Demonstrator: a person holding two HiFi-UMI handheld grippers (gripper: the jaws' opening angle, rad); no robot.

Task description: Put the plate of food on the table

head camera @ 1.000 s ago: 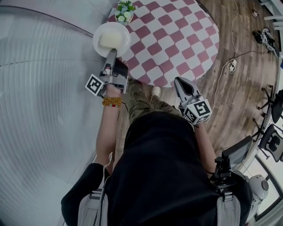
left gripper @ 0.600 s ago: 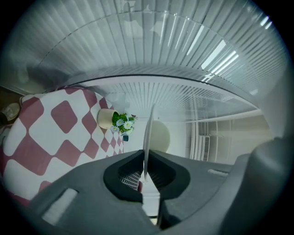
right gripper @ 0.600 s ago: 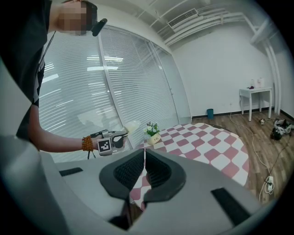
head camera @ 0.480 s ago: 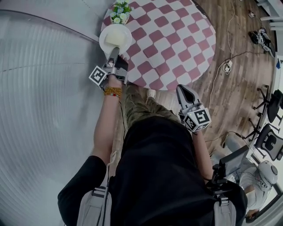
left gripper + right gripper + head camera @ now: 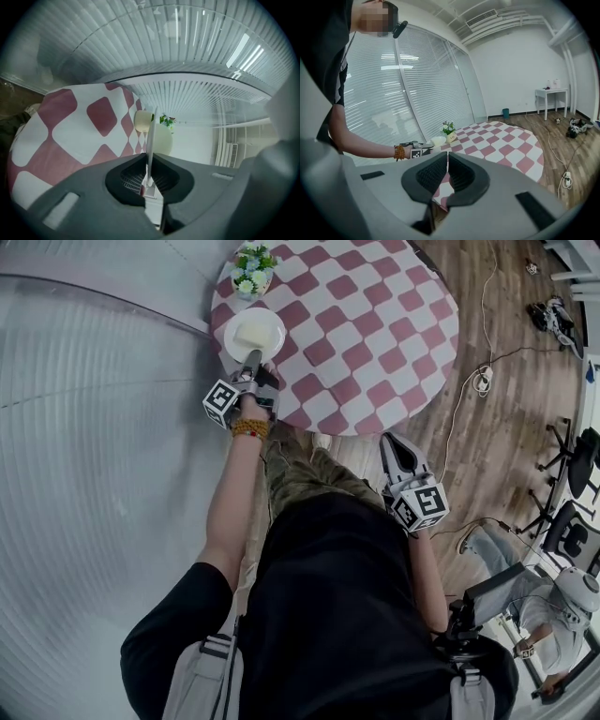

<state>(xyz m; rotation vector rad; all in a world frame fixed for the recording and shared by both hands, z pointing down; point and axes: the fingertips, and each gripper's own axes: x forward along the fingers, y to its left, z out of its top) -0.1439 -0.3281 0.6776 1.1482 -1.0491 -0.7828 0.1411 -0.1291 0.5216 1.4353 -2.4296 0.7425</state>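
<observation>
Plate [image 5: 254,334] of food lies over the bench's [image 5: 375,324] left edge in the head view, just beside the flower pot [image 5: 248,273]. My left tongs [image 5: 253,360] are on its near rim; my right tongs [image 5: 396,448] hang off the bench, near its front edge.

Left gripper view: the rim runs edge-on between the clamped jaws, with pale food [image 5: 142,121] beyond.

Right gripper view: jaws together, nothing between them.

I judge this the setting-down step, though I cannot tell whether the plate touches the bench. Next I should lower it flat, ease open, and draw back without dragging it.
</observation>
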